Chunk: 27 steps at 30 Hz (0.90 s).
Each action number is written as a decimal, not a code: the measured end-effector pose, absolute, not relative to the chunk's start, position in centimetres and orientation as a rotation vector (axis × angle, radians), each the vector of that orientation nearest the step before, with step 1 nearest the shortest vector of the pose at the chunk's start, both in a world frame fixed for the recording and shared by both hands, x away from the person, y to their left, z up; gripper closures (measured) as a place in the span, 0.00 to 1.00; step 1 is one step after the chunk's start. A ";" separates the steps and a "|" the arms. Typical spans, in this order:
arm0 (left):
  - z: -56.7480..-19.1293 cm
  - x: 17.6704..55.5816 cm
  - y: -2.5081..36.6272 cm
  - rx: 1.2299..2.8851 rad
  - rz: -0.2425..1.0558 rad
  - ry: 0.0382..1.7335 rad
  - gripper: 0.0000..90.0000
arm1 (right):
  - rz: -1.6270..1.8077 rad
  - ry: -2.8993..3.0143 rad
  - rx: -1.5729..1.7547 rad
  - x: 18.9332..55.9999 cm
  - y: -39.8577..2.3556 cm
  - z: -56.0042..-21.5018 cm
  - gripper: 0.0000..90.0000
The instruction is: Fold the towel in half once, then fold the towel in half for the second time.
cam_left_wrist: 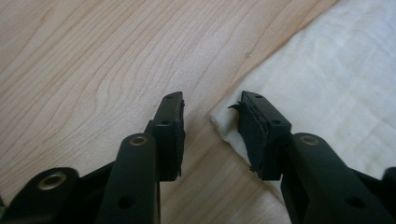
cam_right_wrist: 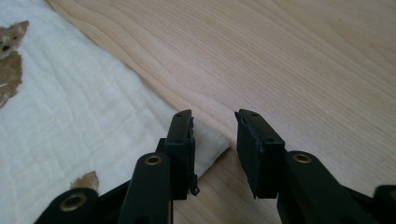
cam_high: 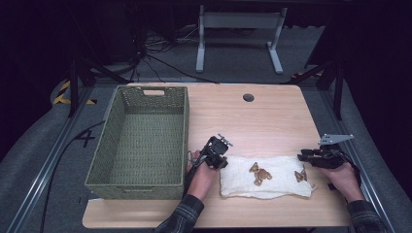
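The near wall of the one green woven rectangular basket (cam_high: 141, 141) hides part of its floor, and the person's forearms are cut off at the bottom of the high view. One white quilted cloth with brown bear prints (cam_high: 266, 175) lies flat on the light wooden desk (cam_high: 272, 111), near its front edge, just right of the basket. Two prints show on it in the high view — too small to read there.

The left claw (cam_left_wrist: 211, 108) hangs spread over the cloth's left corner, one jaw above bare wood, the other above the fabric edge. The right claw (cam_right_wrist: 215, 122) is spread too, astride the cloth's right corner; whether its pads touch the fabric is unclear.
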<state>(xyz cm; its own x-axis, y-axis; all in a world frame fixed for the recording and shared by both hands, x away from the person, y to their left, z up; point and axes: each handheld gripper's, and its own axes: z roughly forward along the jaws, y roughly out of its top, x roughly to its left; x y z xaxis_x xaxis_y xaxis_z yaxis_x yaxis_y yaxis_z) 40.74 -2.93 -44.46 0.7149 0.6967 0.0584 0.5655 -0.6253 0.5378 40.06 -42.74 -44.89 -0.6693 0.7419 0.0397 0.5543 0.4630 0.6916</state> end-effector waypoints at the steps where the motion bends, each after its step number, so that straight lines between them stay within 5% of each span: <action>1: -44.5 40.7 -2.9 2.428 0.353 0.963 0.71 | 1.007 2.460 1.111 40.1 -42.8 -45.1 0.75; 7: -44.5 40.8 -2.8 2.426 0.321 0.953 0.76 | 1.038 2.467 1.128 40.2 -42.9 -45.2 0.83; 12: -44.5 40.7 -2.9 2.430 0.287 0.931 0.90 | 1.046 2.486 1.114 40.1 -42.8 -45.3 0.94; 27: -43.8 40.3 -2.8 2.338 0.277 0.935 0.97 | 1.021 2.411 1.079 39.8 -43.4 -44.1 0.96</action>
